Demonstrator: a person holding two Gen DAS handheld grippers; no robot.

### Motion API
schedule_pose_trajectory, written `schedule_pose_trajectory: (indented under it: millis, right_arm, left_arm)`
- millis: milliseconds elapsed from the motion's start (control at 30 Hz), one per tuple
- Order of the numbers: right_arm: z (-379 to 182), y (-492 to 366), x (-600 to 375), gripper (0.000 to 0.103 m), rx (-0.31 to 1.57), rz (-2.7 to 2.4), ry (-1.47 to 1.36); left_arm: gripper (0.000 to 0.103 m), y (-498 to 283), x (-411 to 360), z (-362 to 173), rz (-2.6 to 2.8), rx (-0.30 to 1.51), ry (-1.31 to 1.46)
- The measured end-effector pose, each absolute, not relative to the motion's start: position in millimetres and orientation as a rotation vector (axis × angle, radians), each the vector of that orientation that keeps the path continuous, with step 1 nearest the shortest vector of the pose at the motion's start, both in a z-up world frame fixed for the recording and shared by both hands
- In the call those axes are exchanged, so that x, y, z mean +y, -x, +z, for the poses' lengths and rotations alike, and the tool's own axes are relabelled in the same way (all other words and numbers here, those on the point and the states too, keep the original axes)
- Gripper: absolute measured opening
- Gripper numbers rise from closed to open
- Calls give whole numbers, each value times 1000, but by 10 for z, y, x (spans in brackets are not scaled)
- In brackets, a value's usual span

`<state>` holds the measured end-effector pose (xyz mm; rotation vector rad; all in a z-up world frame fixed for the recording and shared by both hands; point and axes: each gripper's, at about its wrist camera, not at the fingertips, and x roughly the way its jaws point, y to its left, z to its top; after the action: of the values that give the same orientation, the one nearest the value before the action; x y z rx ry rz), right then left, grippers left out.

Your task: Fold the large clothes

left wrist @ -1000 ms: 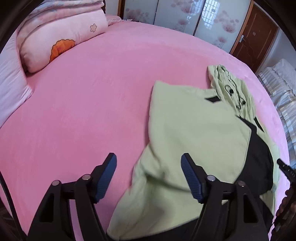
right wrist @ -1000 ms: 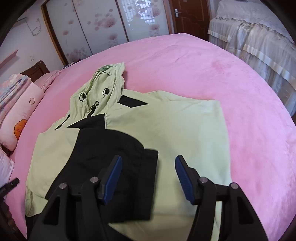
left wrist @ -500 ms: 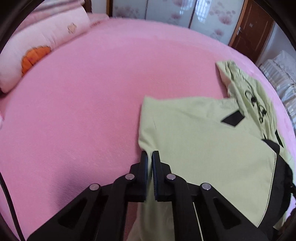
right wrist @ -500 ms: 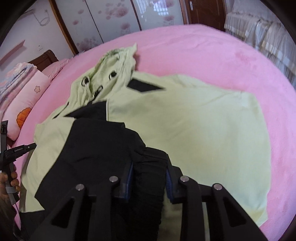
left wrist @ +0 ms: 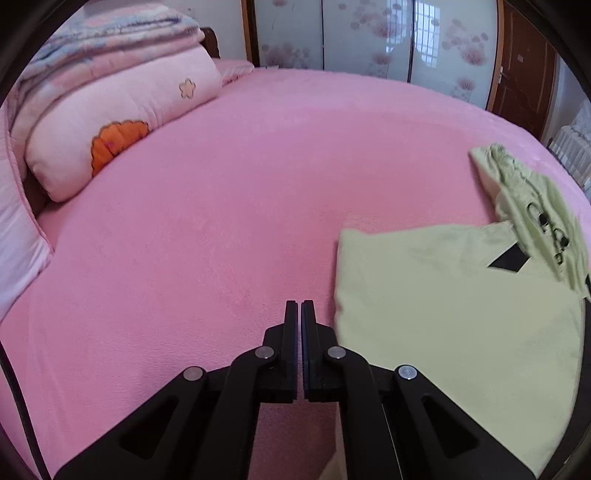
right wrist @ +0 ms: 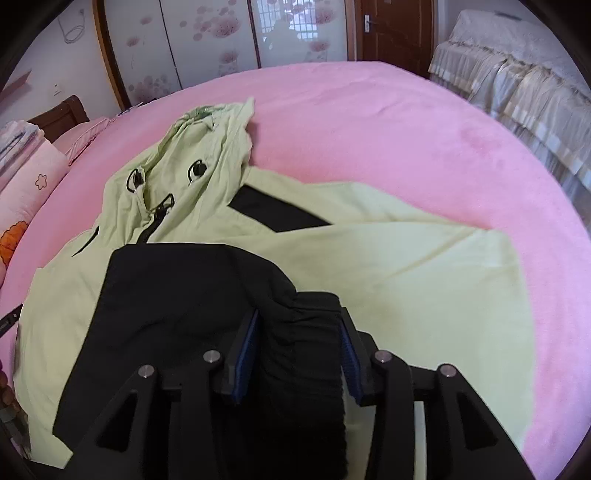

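A light green hooded jacket (right wrist: 406,273) with black sleeves lies flat on the pink bed (right wrist: 406,129), hood (right wrist: 192,162) pointing away. My right gripper (right wrist: 297,343) is shut on the jacket's black sleeve cuff (right wrist: 299,332), which is bunched between the blue pads. The black sleeve (right wrist: 177,302) lies across the body. In the left wrist view the jacket (left wrist: 443,314) lies to the right. My left gripper (left wrist: 300,314) is shut with nothing visible between the fingers, over the bed just left of the jacket's edge.
A pink pillow with an orange flower (left wrist: 122,133) and folded quilts (left wrist: 92,40) lie at the bed's head. A second bed with a pale cover (right wrist: 517,74) stands to the right. Sliding wardrobe doors (left wrist: 369,37) and a brown door (right wrist: 391,33) are behind.
Both grippers closed from open. The right one closed on the black sleeve cuff. The left one closed at the jacket's edge, then shifted left off the fabric.
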<state>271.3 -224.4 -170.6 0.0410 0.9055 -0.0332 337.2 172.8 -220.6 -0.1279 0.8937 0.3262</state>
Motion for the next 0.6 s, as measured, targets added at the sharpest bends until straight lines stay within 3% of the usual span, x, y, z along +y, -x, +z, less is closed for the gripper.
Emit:
schedule_pose_trajectory:
  millis: [233,433,600]
  right_arm:
    - [-1278,-2080,-2065,44,787,42,-31]
    - [-1252,-1710,-1660,44,788,137,-5]
    - [-1318,-1391,-1485,44,813,201,27]
  left_arm:
    - [6,-3105,1212,-1788,154,875,217]
    - [7,-2765,659,-2169,52,1013,197]
    - [7,-2247,751,-2253,99,1016,157]
